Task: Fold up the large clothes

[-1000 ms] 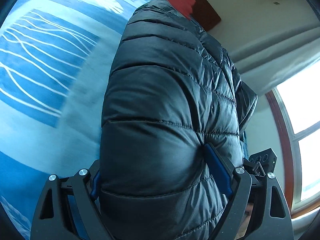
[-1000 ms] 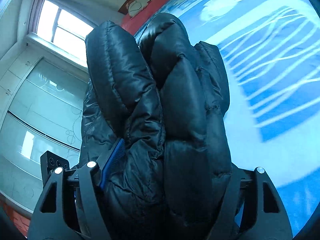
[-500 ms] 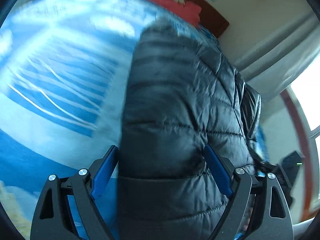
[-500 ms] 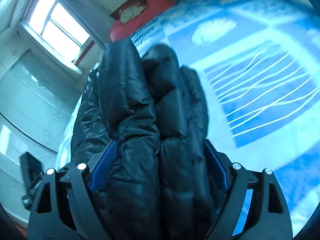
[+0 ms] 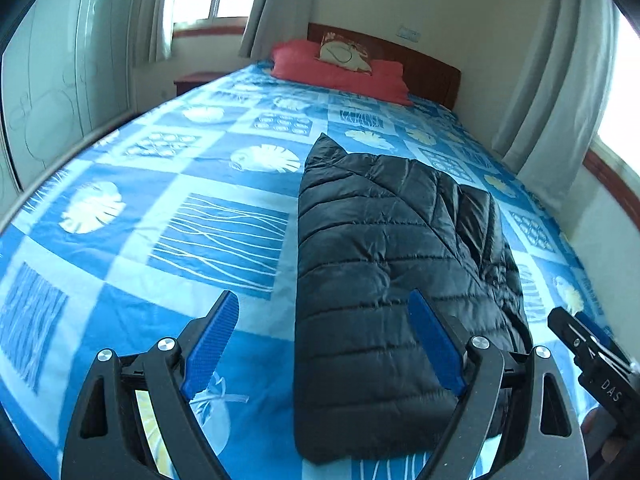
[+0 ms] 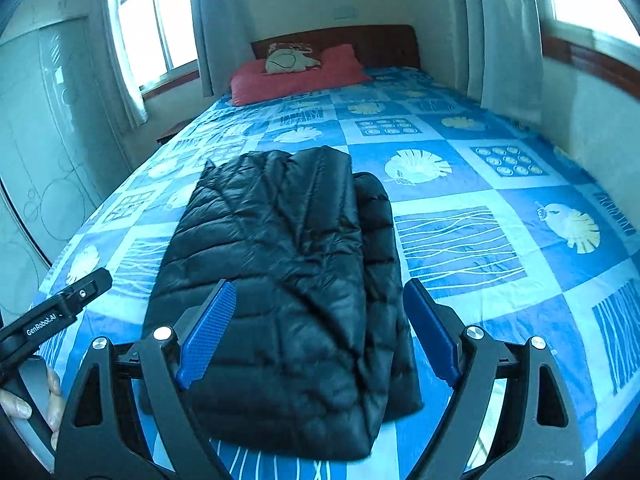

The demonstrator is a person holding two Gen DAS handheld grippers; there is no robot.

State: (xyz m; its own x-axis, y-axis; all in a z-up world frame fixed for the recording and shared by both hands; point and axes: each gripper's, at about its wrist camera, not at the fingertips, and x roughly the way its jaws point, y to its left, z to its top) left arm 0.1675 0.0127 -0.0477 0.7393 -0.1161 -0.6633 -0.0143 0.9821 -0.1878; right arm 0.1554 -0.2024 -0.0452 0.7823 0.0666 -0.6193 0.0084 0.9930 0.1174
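Note:
A black quilted puffer jacket [image 5: 384,264] lies folded into a long bundle on the blue patterned bed sheet [image 5: 168,184]; it also shows in the right wrist view [image 6: 288,264]. My left gripper [image 5: 324,328] is open and empty, held above the jacket's near left edge. My right gripper [image 6: 318,316] is open and empty, held above the jacket's near end. The right gripper's tip shows at the right of the left wrist view [image 5: 588,344]. The left gripper shows at the left of the right wrist view [image 6: 56,312].
A red pillow [image 5: 340,68] with a cream cushion [image 5: 344,54] lies at the wooden headboard [image 5: 424,68]. Curtains [image 5: 552,80] and a wall run along the bed's right side. A wardrobe [image 5: 52,80] stands left. A nightstand [image 5: 196,80] sits beside the bed's head.
Both grippers have opened, let go of the jacket and drawn back. The jacket, held up close before, now lies flat on the bed.

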